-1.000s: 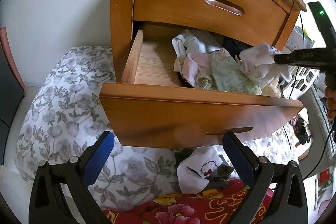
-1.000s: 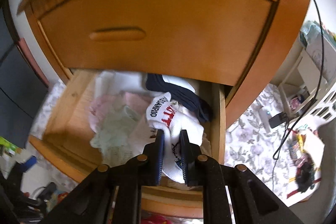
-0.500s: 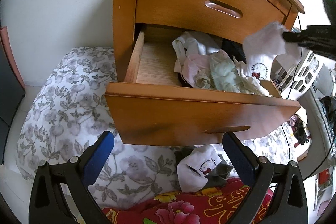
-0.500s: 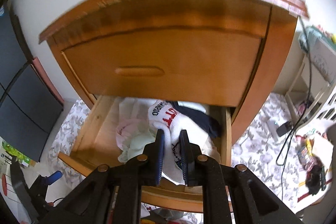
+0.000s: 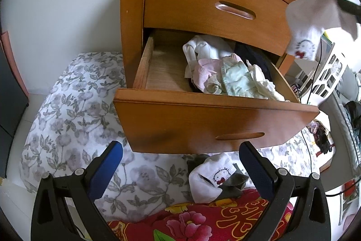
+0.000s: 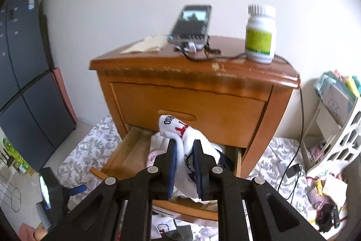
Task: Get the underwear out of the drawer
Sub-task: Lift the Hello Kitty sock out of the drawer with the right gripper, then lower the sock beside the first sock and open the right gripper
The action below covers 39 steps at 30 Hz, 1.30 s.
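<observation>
This is looking like a bedroom in a home. A wooden nightstand [image 6: 196, 105] is standing against a plain wall, its lower drawer [image 5: 216, 119] hanging open with underwear [image 5: 227, 76] piled inside. A flowered quilt [image 5: 74, 119] is lying beside it. On top, a phone [image 6: 191, 24] and a pill bottle [image 6: 260, 34] are sitting, and a rack [image 6: 334, 128] is crowding the corner.
</observation>
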Available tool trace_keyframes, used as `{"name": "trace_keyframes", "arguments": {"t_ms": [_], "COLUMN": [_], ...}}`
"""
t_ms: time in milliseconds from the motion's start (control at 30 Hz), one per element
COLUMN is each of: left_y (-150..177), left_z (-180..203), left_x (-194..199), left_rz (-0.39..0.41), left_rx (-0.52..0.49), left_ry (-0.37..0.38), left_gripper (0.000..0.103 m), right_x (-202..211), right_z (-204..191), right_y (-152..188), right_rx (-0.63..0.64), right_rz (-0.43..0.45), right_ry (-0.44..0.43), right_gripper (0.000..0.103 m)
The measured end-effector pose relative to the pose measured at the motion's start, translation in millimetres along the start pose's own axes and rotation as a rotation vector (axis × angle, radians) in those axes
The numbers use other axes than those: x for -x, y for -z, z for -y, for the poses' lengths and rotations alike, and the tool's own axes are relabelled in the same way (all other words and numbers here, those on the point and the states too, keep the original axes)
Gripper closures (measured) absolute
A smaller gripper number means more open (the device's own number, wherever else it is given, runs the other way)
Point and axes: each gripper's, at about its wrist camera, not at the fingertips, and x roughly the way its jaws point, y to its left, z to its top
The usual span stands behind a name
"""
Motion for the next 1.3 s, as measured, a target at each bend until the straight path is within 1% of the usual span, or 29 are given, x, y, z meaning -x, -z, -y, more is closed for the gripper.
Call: {"name": "trace_keyframes", "arguments": {"t_ms": [133,267,400,500,833,1000,1133,1300], "left_y": [1.1,2.5,3.5,3.9,5.6,7.2,8.0,8.4], "left_z": [1.5,4.4,7.8,9.4,10.0,9.9,7.6,4.1], "left_x": [4.3,8.7,12.4,14.5,13.7,11.4,7.6,1.8], "left_rz": [0.005,0.009,0.012,0.013,0.000,-0.011,-0.025,-0.043], "left_rx": [-0.002,-0.008,-0.017,-0.021,-0.024,-0.029,-0.028,-0.022], "left_ry": [-0.005,-0.007,-0.008,-0.010,-0.021,-0.021,-0.027,-0.033], "left_gripper": [0.000,0.000,0.000,0.000,0.000,0.000,0.000,0.000], "right_x": [28.4,48.1,56.5,55.0,27.0,-9.0,-40.6,-71.8], "right_z": [-12.8,-22.1,-29.4,-32.3,-42.1,-47.2,-46.1,-44.8], "right_y": [10.2,24.6,41.3,52.3,92.4,117.0,135.8,153.5], "right_rx": [0.043,0.063,0.079,0.082,0.076,0.091,0.074,0.060], "right_rz": [0.022,0.020,-0.005,-0.031,-0.160,-0.266,-0.346,-0.415], "right_ry": [-0.015,-0.044,-0.062,-0.072,-0.123,-0.113,-0.103,-0.081], "right_gripper": [0.088,0.088,0.088,0.088,0.088,0.088,0.088,0.088]}}
